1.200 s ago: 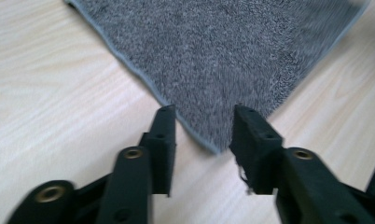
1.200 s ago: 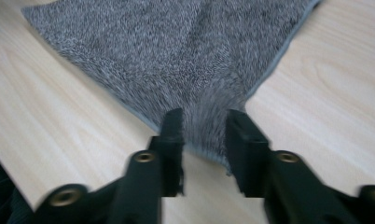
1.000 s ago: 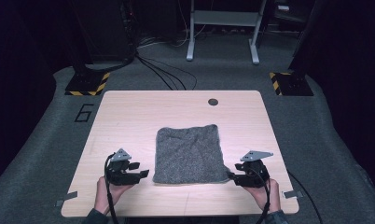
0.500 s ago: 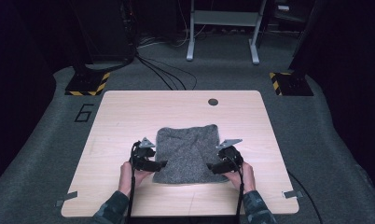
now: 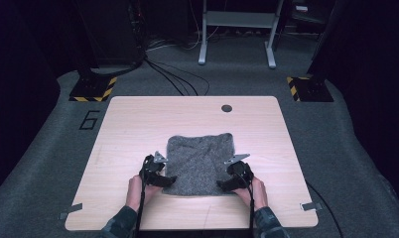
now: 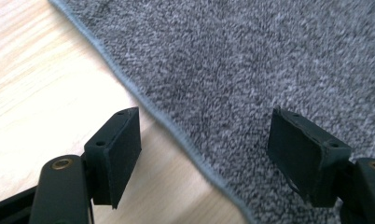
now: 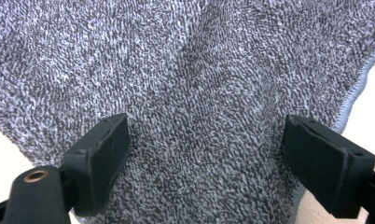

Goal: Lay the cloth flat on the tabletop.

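Lying flat on the near half of the wooden table, the grey towel occupies the centre, its front edge close to the person's side. A small dark round fitting sits in the tabletop well beyond the towel's far edge.

Left gripper: positioned at the towel's near left corner, held in the person's left hand. In the left gripper view the jaws stand spread and have just been opening. The hemmed edge of the towel runs diagonally between them; one pad hangs over bare wood, the other over cloth. Neither pad presses on the fabric, so nothing is pinched.

Right gripper: positioned at the towel's near right corner, held in the person's right hand. In the right gripper view the jaws are likewise spread wide and have just been opening. The towel lies under and between them, with its stitched hem visible at the picture's right margin. The pads stand apart with the cloth lying flat between; no grip is seen.

Both forearms enter from the table's near edge, cables trailing back along them. The towel shows a slight fold or ridge near its middle in the right gripper view.
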Demonstrator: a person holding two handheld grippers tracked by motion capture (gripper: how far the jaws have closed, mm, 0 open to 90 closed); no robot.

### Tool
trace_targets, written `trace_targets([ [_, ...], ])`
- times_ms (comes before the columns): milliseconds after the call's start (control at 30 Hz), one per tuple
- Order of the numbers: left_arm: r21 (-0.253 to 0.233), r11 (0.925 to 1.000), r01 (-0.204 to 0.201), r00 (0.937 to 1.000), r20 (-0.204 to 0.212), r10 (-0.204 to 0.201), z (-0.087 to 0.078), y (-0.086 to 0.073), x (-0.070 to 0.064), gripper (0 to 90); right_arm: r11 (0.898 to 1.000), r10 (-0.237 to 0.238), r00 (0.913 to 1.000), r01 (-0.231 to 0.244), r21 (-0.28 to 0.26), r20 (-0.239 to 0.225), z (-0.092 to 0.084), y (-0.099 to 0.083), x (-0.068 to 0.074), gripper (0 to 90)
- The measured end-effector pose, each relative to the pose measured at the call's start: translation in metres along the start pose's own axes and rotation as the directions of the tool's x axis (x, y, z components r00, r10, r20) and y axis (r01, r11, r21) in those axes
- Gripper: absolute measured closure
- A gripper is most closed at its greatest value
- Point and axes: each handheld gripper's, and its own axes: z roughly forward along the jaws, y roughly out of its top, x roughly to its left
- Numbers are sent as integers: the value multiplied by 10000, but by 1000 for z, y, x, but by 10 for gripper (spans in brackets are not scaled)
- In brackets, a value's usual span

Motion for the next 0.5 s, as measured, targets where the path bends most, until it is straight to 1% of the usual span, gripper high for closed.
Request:
trace_targets([
  [33,20,10000,-89,9999,-139,89,-1,-2,-2,255,10000,-63,10000,63,52,-56,0,0,1,143],
  [67,-25,10000,-33,9999,-163,33,-2,-4,-2,254,10000,-68,10000,68,37,-46,0,-1,2,143],
  [133,-6,9999,-102,9997,-203,101,-3,-5,-2,254,9999,-112,9999,112,53,-30,-1,-2,4,140],
  [167,-37,10000,-84,9997,-248,83,-4,-8,-3,254,9999,-99,9999,99,-39,25,-1,-3,6,134],
  [200,-50,10000,-75,9997,-223,74,-5,-9,-3,254,10000,-18,10000,18,-51,44,-1,-3,7,134],
  [233,-50,10000,-75,9997,-223,74,-5,-9,-3,254,10000,-65,10000,65,-67,-24,-1,-4,8,134],
  [333,-44,9999,-106,9996,-254,105,-8,-12,-3,254,9999,-55,10000,56,-126,7,-2,-6,12,133],
  [367,-100,9999,-53,9995,-305,50,-10,-15,-4,253,9998,-102,9999,102,-162,-42,-2,-6,12,133],
  [433,-166,9999,0,9995,-323,-5,-11,-18,-5,253,9999,-43,9999,41,-155,-118,-3,-7,14,133],
  [500,-185,9998,-37,9994,-334,30,-13,-20,-5,253,9998,-87,9999,85,-167,-127,-3,-8,15,134],
])
